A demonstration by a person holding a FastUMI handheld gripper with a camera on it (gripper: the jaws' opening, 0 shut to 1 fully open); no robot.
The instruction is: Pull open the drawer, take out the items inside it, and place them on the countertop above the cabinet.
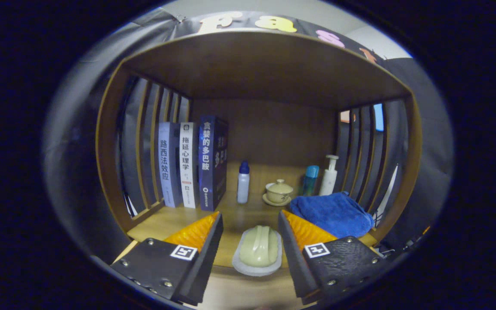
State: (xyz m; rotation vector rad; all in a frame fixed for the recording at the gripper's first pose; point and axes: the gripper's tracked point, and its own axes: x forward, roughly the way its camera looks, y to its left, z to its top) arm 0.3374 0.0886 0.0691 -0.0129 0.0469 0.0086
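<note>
A pale green oval item on a light grey dish [258, 251] lies on the wooden countertop [248, 211], close to its front edge. My gripper [250, 215] is open, with one finger on each side of the dish. There is a gap between the left finger and the dish. The right finger stands right beside the dish's rim, and whether they touch I cannot tell. A folded blue towel [332, 213] lies on the countertop just beyond the right finger.
The countertop sits in a wooden alcove with slatted side walls [144, 142] and a roof board. Three upright books [192, 165] stand at the back left. Behind the dish stand a white blue-capped bottle [243, 183], a lidded cup on a saucer [278, 192], a teal bottle [310, 180] and a white pump bottle [328, 176].
</note>
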